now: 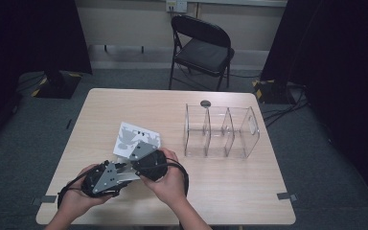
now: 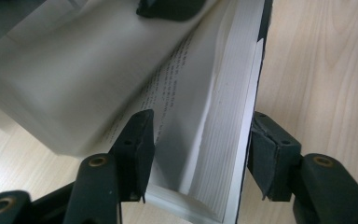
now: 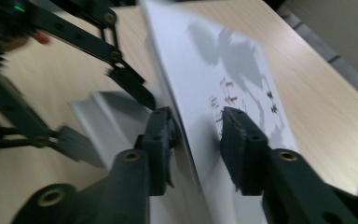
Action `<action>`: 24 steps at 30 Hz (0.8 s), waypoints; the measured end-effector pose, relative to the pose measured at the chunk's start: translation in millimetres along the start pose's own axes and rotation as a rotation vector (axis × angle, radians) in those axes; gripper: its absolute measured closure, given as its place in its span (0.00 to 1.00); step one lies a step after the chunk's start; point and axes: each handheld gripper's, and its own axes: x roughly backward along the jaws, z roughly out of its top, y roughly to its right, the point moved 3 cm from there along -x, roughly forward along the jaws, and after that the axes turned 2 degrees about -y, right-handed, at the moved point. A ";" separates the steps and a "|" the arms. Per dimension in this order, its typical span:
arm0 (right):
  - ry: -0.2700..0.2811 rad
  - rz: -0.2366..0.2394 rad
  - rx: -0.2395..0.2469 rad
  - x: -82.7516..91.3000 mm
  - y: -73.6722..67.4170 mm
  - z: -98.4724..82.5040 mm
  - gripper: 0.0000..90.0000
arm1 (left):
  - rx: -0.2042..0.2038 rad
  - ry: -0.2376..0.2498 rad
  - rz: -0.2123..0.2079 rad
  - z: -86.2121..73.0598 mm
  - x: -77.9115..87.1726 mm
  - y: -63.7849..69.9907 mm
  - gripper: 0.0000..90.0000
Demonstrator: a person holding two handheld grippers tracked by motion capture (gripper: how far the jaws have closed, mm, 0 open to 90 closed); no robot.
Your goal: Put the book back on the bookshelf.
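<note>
On the left of the high view, the left gripper [image 1: 120, 173] sits low at the near edge of the table [image 1: 124, 103], with its jaw tips lost under its own grey plate and the pages. Its own view shows more: the jaws straddle one block of pages of the open book [image 2: 223, 140], one pad lying on the printed page and the other at the dark cover edge, but whether they truly pinch is hard to tell. There is one book, lying open on the near left part of the table between the two hands; its white cover [image 1: 136, 136] with a grey figure tilts up beyond the grippers. The lines of print on the inner page are too small and too slanted to read, and the page nearest the lens is a pale blur. The right gripper [image 1: 141, 155], just right of the left one and nearly touching it, is clamped on the raised cover [image 3: 223, 79], as its view shows; the small red and dark marks there cannot be read either. Further right stands one clear plastic rack [image 1: 220, 132] with three bays, well apart from the book. Beyond the table is one black folding chair [image 1: 202, 48].
</note>
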 end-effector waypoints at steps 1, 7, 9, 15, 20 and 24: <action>-0.001 0.013 -0.006 -0.4 -1.3 -0.1 0.73 | -0.006 -0.008 -0.002 0.3 0.1 0.1 0.51; 0.001 0.023 -0.004 5.7 2.2 -3.2 0.42 | -0.016 -0.028 -0.011 1.6 2.0 0.4 0.51; 0.035 0.028 -0.034 13.5 8.9 -6.5 0.39 | 0.000 -0.024 -0.017 3.4 5.0 -1.2 0.52; 0.041 0.021 -0.097 35.9 24.2 -31.3 0.34 | 0.017 -0.049 -0.051 7.1 13.5 -4.3 0.52; 0.046 0.013 -0.147 44.5 33.8 -53.5 0.31 | 0.023 -0.064 -0.060 10.2 16.9 -6.0 0.52; 0.006 0.036 -0.190 42.5 36.5 -78.3 0.23 | 0.024 -0.073 -0.069 12.3 17.3 -7.1 0.52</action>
